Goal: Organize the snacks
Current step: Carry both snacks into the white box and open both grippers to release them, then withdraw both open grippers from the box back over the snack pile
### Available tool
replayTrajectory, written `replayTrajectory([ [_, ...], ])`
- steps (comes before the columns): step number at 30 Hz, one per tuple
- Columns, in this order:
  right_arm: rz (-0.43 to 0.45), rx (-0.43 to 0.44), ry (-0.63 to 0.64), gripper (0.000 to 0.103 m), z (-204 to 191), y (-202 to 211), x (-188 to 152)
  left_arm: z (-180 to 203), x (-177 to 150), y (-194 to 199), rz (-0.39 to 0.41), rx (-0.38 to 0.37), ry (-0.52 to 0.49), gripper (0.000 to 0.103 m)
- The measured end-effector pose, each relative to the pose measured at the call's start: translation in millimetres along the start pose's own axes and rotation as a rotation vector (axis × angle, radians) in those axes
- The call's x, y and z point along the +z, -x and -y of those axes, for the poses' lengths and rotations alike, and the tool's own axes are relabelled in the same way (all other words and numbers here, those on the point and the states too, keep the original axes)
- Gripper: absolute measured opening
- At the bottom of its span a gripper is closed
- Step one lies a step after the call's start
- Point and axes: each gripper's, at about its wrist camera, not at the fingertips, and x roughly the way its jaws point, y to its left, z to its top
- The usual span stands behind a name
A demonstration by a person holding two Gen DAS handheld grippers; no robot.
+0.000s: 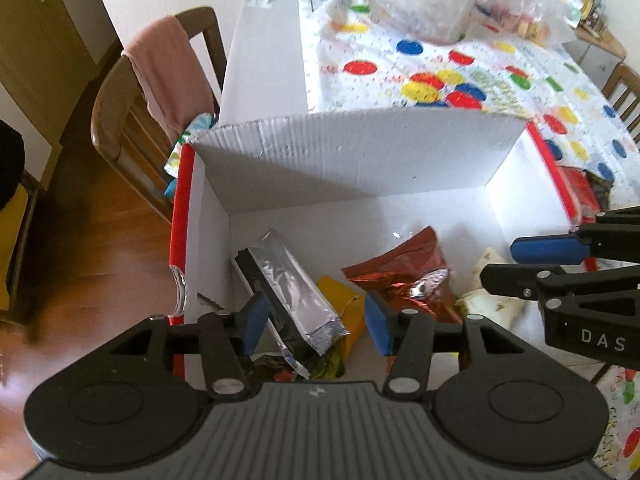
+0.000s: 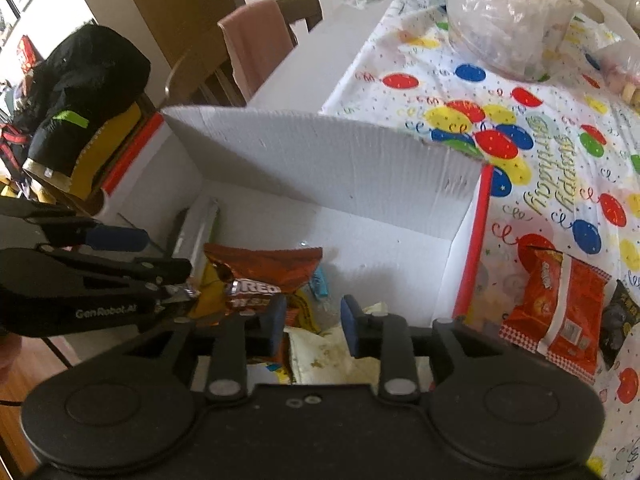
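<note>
A white cardboard box [image 1: 352,160] with red edges stands open on the table; it also shows in the right wrist view [image 2: 328,168]. Inside lie a silver foil pack [image 1: 292,288], a brown-red snack bag [image 1: 404,272], a yellow pack [image 1: 344,300] and a cream pack [image 2: 332,356]. My left gripper [image 1: 316,324] is open over the box, with the silver pack below and between its jaws. My right gripper [image 2: 312,320] is open above the cream pack, holding nothing. A red snack bag [image 2: 560,312] and a dark pack [image 2: 620,320] lie on the table right of the box.
The table has a balloon-print cloth [image 2: 540,152]. Clear plastic bags [image 2: 508,20] sit at the far end. A wooden chair [image 1: 132,120] with a pink cloth [image 1: 168,72] stands left of the table. A black and yellow bag [image 2: 84,108] rests at the left.
</note>
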Motion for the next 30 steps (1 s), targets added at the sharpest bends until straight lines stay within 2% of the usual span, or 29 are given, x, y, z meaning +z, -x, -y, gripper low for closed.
replayTrajectory([
  [5, 0.038, 0.007, 0.007, 0.031, -5.4, 19.9, -3.5, 8.3, -5.5, 22.7, 0.069, -0.002, 0.0, 0.054],
  [8, 0.067, 0.009, 0.014, 0.034, -6.7, 34.7, -6.3, 14.6, -9.3, 37.9, 0.116, -0.004, -0.005, 0.059],
  [15, 0.138, 0.007, 0.018, 0.04, -5.3, 67.3, -15.1, 31.4, -19.3, 70.2, 0.204, -0.03, -0.008, 0.06],
  [25, 0.257, 0.019, 0.022, 0.064, 12.2, 130.1, -41.5, 70.4, -28.8, 109.4, 0.306, -0.115, -0.03, 0.064],
  [30, 0.299, 0.02, 0.008, 0.071, 27.9, 153.0, -56.5, 99.1, -35.4, 118.5, 0.34, -0.155, -0.045, 0.068],
])
